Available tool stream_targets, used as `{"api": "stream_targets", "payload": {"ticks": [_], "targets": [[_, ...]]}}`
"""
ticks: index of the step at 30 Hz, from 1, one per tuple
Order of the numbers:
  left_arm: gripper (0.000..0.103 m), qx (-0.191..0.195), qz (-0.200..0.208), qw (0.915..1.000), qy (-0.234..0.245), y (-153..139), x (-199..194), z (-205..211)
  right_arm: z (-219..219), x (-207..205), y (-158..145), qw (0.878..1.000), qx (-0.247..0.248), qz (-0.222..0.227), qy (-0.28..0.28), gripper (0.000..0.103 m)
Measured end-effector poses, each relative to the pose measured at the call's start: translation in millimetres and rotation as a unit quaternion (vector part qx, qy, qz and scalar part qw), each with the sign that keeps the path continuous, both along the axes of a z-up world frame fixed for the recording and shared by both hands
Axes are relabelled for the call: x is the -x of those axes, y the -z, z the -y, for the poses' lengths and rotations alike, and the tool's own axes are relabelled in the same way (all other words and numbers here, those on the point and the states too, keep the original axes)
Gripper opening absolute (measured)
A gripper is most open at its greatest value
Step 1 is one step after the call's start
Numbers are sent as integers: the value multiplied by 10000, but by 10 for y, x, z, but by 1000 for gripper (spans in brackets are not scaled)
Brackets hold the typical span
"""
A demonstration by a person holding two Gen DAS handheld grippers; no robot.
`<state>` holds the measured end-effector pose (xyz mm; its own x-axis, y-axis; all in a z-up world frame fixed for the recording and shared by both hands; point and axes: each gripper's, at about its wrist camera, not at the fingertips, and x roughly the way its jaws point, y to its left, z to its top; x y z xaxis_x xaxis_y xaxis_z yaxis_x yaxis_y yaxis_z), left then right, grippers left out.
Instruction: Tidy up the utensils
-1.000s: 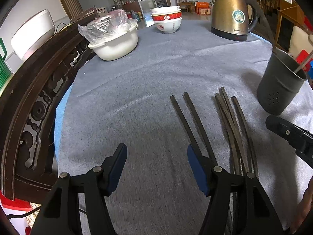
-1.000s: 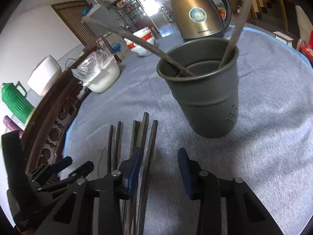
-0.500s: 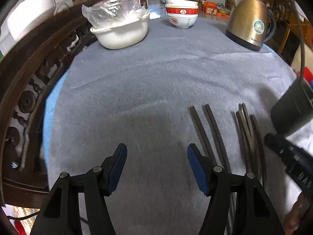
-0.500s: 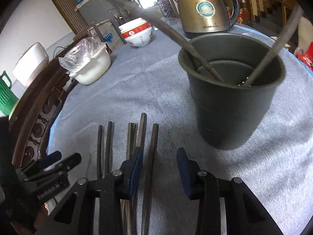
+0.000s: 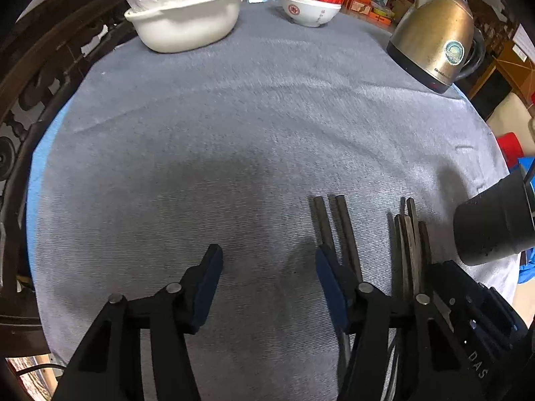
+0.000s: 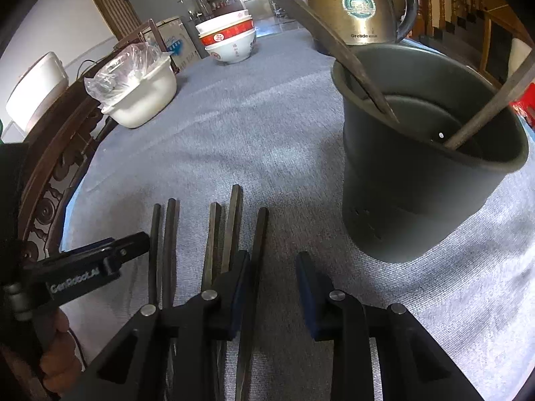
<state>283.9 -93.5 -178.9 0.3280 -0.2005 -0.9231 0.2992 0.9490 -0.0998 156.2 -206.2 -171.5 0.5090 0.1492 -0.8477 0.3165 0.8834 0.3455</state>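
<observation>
**Dark chopsticks loose on grey cloth, holder at 2 o'clock**

Item: chopsticks [image 6: 230, 230], dark, slim, square-ended, lying side by side on the grey-clothed desk [image 5: 234, 127], in the right wrist view running from 6 toward 12 o'clock. Likely light, stiff and smooth, so apt to roll or slip; best taken one at a time across the mid-shaft, lifted level.

Left hand-held gripper [image 5: 267, 267]: jaws apart, empty, over bare cloth; the leftmost pair of sticks [image 5: 334, 227] lies just at its right finger.

Right hand-held gripper [image 6: 272, 284]: jaws apart, holding nothing; the rightmost stick [image 6: 259, 244] runs beside its left pad, contact unclear.

Containers:
- Dark perforated utensil holder [image 6: 418, 207], upright, at 2 o'clock of the right hand-held gripper; two long utensils lean inside.
- White basin [image 5: 187, 23], at 11 o'clock, plastic bag over contents.
- Stacked red-and-white bowls [image 5: 312, 0], at 12 o'clock; contents hidden.
- Brass-toned kettle [image 5: 434, 36], at 1 o'clock, lid shut.
</observation>
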Motion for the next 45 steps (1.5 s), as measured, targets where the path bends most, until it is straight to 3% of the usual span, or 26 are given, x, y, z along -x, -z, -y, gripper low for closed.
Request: {"api": "stream_targets", "payload": {"ticks": [11,16,23,31,37,41,45], "targets": [[57,136,73,9999,52,-111,4,-16,116,113,-3,9999,4,-108,21,30],[56,96,-31,9997,210,-42,-4,102,-6,108,-6,9988,412,-189,-189,30],[40,371,-156,9986,346,8,-31,154,38,127,9,9990,327,-201,-220,30],[15,118,141,9968,780,45,83,247,79,155,9,9992,296,-190,-190,23],[14,157,174,9912,1301,33,202,140,121,169,4,9993,161,-303,-167,15],[14,202,59,9853,1697,-4,348,-9,85,155,-9,9985,186,-397,-323,14],[15,155,-43,9835,1801,-43,401,-162,85,89,-9,9976,126,-590,-350,15]]}}
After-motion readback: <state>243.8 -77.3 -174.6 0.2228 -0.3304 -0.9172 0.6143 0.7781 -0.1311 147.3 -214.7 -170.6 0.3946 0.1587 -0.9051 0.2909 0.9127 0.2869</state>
